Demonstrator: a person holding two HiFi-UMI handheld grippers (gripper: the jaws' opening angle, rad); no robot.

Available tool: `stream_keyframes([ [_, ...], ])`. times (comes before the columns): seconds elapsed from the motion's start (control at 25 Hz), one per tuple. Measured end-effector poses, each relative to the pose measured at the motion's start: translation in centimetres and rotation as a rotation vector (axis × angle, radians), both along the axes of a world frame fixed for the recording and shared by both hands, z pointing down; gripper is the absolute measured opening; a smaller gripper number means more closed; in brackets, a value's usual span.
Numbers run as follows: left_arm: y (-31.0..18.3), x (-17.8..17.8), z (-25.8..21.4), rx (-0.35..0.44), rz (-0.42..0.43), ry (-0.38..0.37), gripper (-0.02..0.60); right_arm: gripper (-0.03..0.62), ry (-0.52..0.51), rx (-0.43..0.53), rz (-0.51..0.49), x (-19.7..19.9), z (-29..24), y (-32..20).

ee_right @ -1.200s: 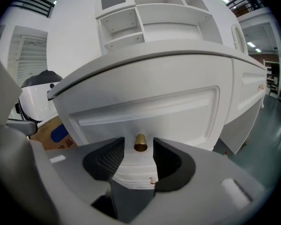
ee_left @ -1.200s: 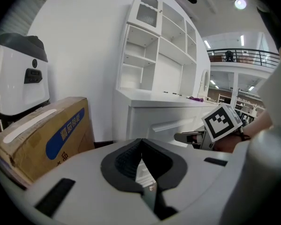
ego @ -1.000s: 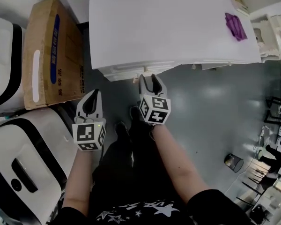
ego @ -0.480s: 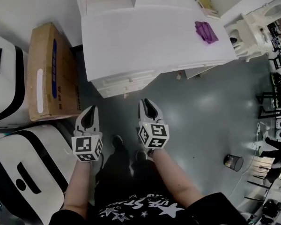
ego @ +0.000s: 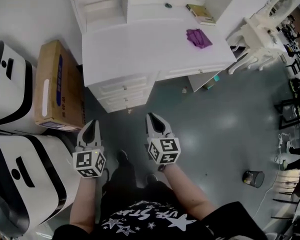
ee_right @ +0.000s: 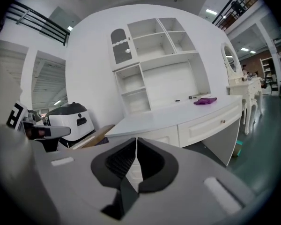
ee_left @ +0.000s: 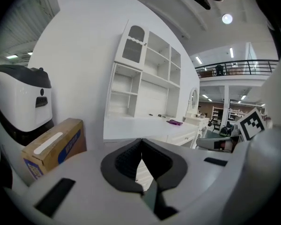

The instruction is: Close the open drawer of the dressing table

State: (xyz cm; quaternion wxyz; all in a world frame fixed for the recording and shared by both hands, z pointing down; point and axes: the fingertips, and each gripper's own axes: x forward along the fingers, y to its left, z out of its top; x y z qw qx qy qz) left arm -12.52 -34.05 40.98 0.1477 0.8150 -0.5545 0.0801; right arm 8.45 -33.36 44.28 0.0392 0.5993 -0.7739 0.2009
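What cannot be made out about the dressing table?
Lower drawers: hidden behind the left gripper in its view, and behind the right gripper, whose empty jaws have just been closing, in its view; head view too steep.
Small dark tabletop item, head view: too small to name.

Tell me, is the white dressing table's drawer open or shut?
Shut. The drawer fronts of the white dressing table all sit flush with its frame; none sticks out.

Cloth point(ego: 198, 37) on dressing table point(ego: 140, 51), cardboard box point(ego: 60, 86) at its left
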Motion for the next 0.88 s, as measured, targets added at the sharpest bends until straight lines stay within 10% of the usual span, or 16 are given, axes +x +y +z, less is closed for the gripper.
stream_keyframes([
  [0.88,19.0,11.4,-2.7,0.036,-0.005,-0.029,0.009,0.003,-0.066,0.057,-0.148,8.1,-3.0,17.6],
])
